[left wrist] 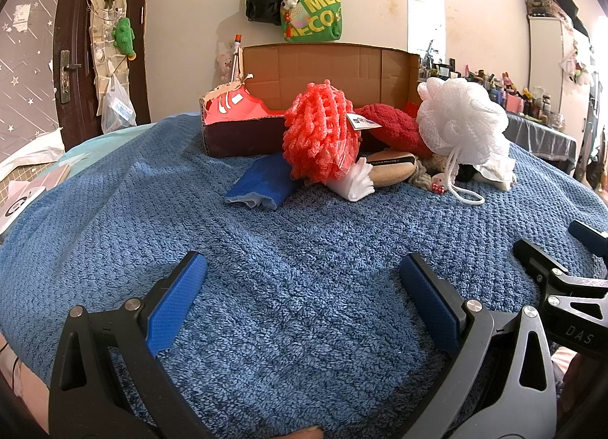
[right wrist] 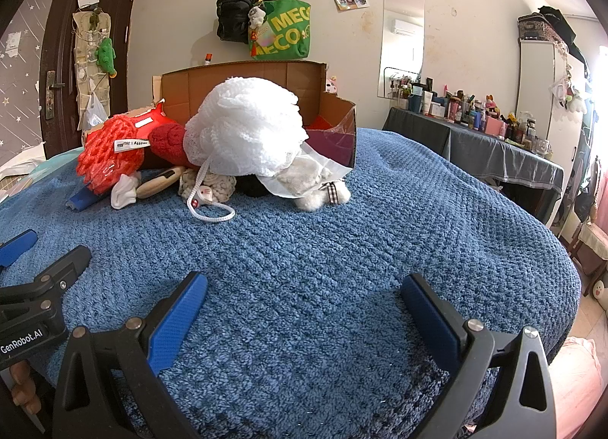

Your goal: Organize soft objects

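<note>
Blue-padded left gripper (left wrist: 302, 298) and right gripper (right wrist: 304, 319) are both hovering wide apart and empty, low over the bare blanket (left wrist: 304, 234), likely squaring up for a first pick. Ahead, soft things are lying heaped against the box (left wrist: 330, 70): white pouf (right wrist: 243, 127) topmost, orange pouf (left wrist: 321, 135) leaning beside it, blue cloth (left wrist: 262, 182) nearest, loose in front.
</note>
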`<state>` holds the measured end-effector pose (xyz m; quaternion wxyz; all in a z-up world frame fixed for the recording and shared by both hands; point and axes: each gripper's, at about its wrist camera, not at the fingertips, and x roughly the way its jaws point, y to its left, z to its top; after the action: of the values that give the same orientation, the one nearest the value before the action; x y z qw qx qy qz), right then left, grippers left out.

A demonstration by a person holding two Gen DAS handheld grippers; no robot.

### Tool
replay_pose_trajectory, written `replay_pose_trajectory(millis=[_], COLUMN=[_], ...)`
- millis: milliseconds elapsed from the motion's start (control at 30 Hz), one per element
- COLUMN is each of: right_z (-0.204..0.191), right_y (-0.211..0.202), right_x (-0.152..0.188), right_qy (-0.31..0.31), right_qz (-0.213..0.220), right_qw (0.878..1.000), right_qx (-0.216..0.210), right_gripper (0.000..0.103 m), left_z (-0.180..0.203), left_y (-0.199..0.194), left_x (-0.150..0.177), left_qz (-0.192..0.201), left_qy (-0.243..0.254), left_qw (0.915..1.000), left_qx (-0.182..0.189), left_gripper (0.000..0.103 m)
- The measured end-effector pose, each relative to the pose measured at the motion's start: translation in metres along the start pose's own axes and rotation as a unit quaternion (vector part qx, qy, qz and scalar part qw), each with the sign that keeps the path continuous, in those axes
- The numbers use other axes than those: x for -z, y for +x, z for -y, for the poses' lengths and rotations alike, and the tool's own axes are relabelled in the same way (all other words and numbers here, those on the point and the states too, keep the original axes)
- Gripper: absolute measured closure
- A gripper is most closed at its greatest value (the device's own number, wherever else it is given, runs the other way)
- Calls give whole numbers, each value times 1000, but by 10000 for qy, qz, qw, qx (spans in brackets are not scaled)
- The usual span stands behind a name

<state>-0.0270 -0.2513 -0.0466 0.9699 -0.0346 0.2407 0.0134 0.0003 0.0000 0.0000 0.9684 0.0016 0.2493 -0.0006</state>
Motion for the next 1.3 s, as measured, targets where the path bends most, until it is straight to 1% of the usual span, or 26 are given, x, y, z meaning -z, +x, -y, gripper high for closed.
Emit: replay_pose_trajectory(millis=[500, 667, 800, 967, 1300], right_z=[0, 5, 3, 3, 5], right_y=[-1, 1, 2, 1, 7], right_x=[0, -13, -16, -26, -59], right_qy=[2, 52, 41, 43, 38], right_qz=[-15, -20, 10, 85, 155], right_qw=[10000, 9999, 9999, 9998, 9994], right_qx=[-35, -114, -155, -197, -320], right_gripper=[0, 0, 0, 0, 0], left_z=[-2, -5, -2, -2, -8], left_y=[1, 0, -2, -6, 1], left_x=[-3, -12, -14, -24, -66], left_qz=[-66, -152, -96, -19, 86], left_qy=[3, 48, 64, 85, 190], left_qw=[10000, 9997, 9997, 9997, 9994], left_qx=[37, 175, 197, 233, 294], left_gripper=[0, 0, 0, 0, 0])
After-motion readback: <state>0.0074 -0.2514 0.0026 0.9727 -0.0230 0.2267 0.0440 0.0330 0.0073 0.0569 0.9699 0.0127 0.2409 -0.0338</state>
